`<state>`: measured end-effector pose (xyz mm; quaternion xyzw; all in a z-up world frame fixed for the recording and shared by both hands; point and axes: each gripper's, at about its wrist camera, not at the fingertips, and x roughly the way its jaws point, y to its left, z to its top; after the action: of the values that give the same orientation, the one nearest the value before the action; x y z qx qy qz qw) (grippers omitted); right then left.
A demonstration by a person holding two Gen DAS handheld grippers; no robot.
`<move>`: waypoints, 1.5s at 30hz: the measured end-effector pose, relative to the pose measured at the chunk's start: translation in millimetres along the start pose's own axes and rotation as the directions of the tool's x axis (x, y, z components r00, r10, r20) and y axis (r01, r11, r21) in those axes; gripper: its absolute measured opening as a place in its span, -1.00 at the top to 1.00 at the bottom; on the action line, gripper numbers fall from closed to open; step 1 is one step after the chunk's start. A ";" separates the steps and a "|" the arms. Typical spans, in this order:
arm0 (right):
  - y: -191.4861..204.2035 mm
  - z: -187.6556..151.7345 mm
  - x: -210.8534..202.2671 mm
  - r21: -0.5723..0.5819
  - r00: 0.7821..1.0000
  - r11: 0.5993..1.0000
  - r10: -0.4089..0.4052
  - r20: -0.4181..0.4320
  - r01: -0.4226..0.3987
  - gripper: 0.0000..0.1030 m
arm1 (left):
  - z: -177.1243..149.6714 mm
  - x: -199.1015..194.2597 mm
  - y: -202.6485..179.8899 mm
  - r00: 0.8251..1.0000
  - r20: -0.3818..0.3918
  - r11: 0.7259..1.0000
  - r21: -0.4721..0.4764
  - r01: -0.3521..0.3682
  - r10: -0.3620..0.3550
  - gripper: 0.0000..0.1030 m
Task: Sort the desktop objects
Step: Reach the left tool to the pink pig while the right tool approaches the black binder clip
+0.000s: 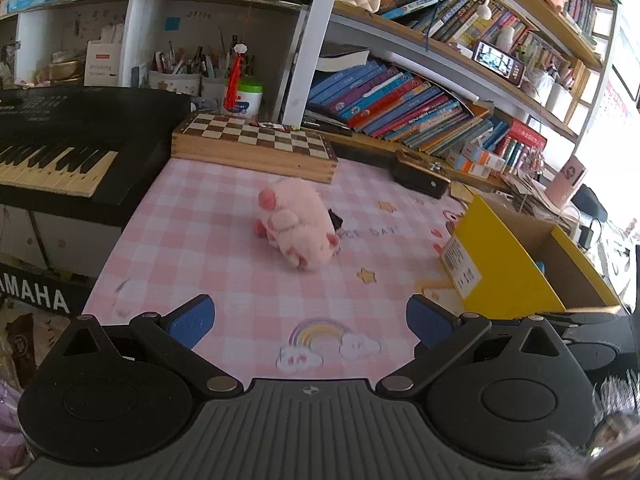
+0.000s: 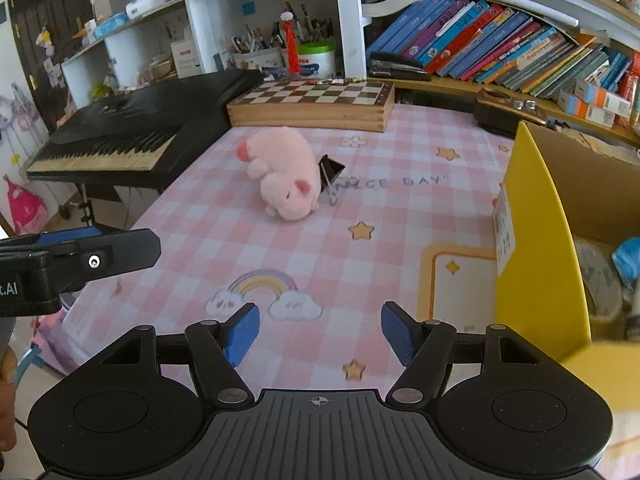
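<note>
At the far left a black keyboard (image 2: 120, 136) runs along the edge of the counter (image 2: 280, 248), which wears a pink checked cloth. Behind the middle sits a wooden chessboard box (image 2: 312, 106). In front of it the pink plush pig (image 2: 286, 172) lies on its side, long axis running diagonally from back-left to front-right, snout end nearest the cameras in the right wrist view (its face is hard to make out). Touching its right flank is a black binder clip (image 2: 331, 172), partly hidden by the plush in the left wrist view. At the right stands a yellow cardboard box (image 2: 540, 240), its contents cut off and blurred.

The left tongs (image 1: 310, 322) stand wide with nothing between them; the right tongs (image 2: 320, 330) are likewise parted and empty, both over the near cloth.
</note>
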<state>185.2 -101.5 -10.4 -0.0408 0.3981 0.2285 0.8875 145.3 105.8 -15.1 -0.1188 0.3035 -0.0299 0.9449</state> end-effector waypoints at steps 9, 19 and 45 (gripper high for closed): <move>-9.3 23.2 27.2 0.012 1.000 1.000 0.015 -0.008 -0.015 -0.34 | 25.5 28.3 -0.9 1.000 0.004 1.000 0.001 -0.009 0.009 -1.00; -10.7 46.6 55.4 -0.003 0.999 0.999 0.047 -0.020 -0.047 -0.35 | 51.7 62.7 2.8 1.000 0.004 1.000 0.005 -0.016 0.016 -1.00; -29.4 75.8 101.6 -0.011 0.998 0.999 0.037 -0.053 -0.038 -0.36 | 72.8 183.6 5.2 0.991 -0.129 1.000 0.003 -0.015 0.016 -0.45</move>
<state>309.1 -70.5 -35.8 -0.0448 0.4205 0.2463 0.8721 337.0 102.2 -63.0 -0.1132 0.3650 -0.0305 0.9236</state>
